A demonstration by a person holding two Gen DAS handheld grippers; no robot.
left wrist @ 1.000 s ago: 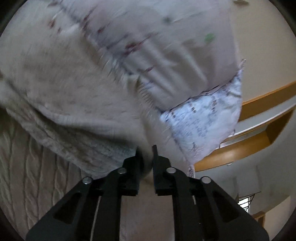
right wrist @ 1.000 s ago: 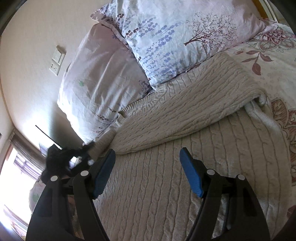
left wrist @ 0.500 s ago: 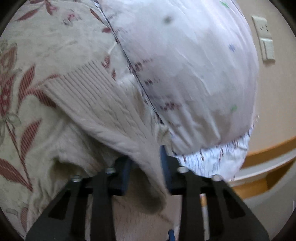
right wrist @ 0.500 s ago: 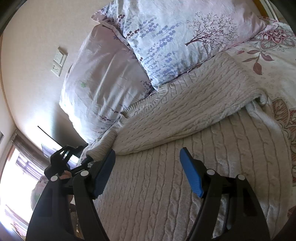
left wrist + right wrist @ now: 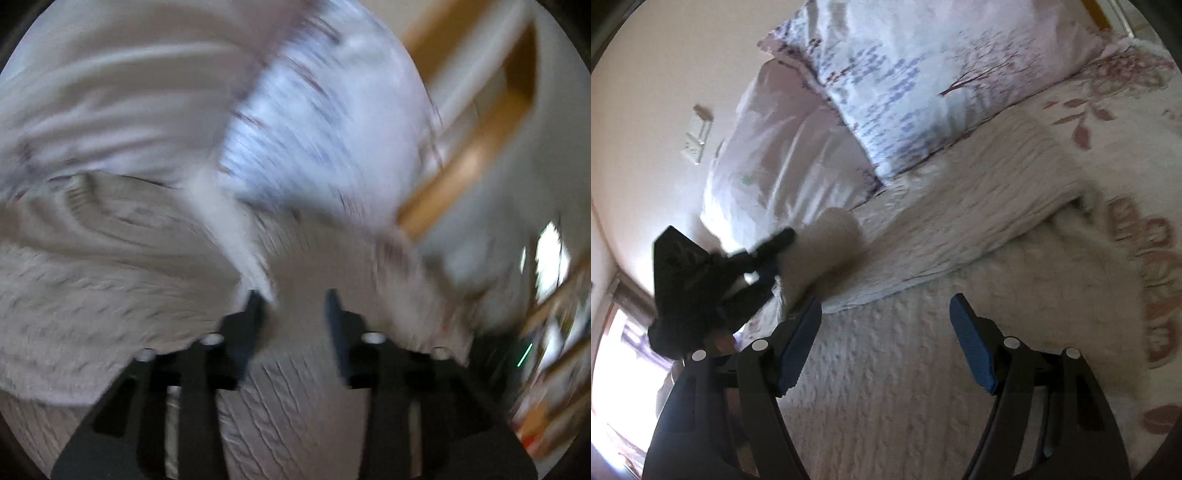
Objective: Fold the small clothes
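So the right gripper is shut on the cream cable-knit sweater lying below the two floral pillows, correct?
No. The right gripper is open, its blue pads wide apart and gripping nothing, over the cream cable-knit sweater below the two floral pillows. The right wrist view shows it.

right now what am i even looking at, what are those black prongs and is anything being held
No robot here: a person holds a two-finger claw in each hand, and each claw has a fisheye camera looking along its fingers. The blurred picture is from the left claw. The other is from the right claw, which is wide open and holds nothing. A cream knit sweater lies on the bed, below two pillows. The left claw's fingers also stand apart, beside a sleeve; blur hides any contact.
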